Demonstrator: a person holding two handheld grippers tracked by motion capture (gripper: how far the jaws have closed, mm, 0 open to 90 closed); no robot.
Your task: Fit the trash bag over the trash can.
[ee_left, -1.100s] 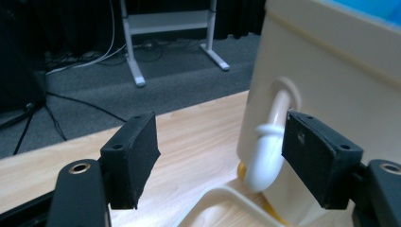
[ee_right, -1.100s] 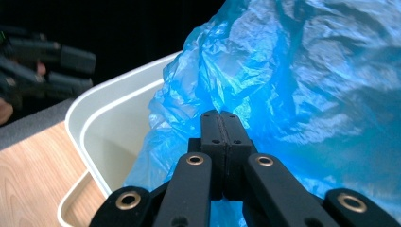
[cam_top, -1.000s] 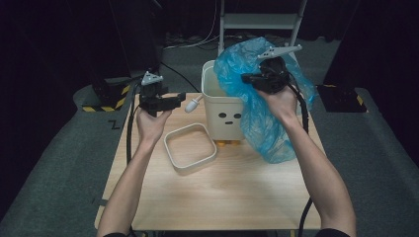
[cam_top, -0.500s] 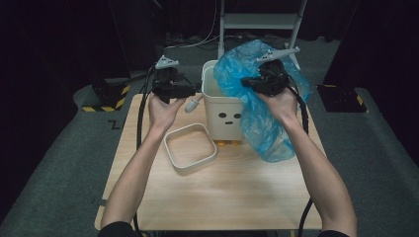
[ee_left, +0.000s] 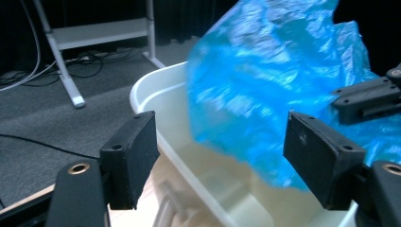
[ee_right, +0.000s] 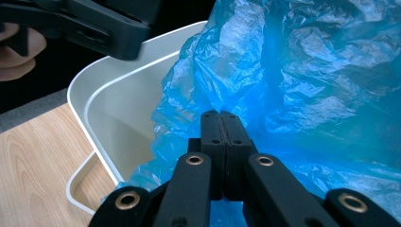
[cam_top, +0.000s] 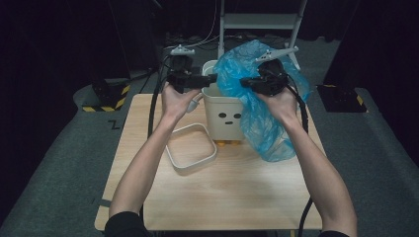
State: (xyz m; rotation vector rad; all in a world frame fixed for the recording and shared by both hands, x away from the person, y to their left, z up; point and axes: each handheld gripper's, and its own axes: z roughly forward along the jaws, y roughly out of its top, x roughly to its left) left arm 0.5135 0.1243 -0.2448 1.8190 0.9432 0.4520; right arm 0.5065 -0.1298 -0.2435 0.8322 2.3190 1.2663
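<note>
**Blue bag gripped at the bin's mouth, left gripper spread beside it**

From the high view, you hold both grippers over the white bin (cam_top: 225, 116), which stands near the far middle of the tabletop (cam_top: 222, 197) with a small face on its front. Your right gripper (cam_top: 245, 82) is clenched on the blue plastic bag (cam_top: 262, 128), which billows above the bin's right side and hangs down its outer wall to the tabletop. Your left gripper (cam_top: 213, 78) sits level at the bin's left rim, pointing toward the bag. The bin's white lid (cam_top: 190, 148) lies flat on the tabletop, just left of the bin.

In the left gripper view, your left gripper (ee_left: 220, 158) stands released, its jaws wide apart, with the bin's rim (ee_left: 156, 90) and the bag (ee_left: 265, 90) ahead between them; nothing is pressed.

In the right gripper view, your right gripper (ee_right: 221, 118) has its jaws squeezed together on a fold of the bag (ee_right: 307, 71), at the bin's opening (ee_right: 118, 118).
</note>
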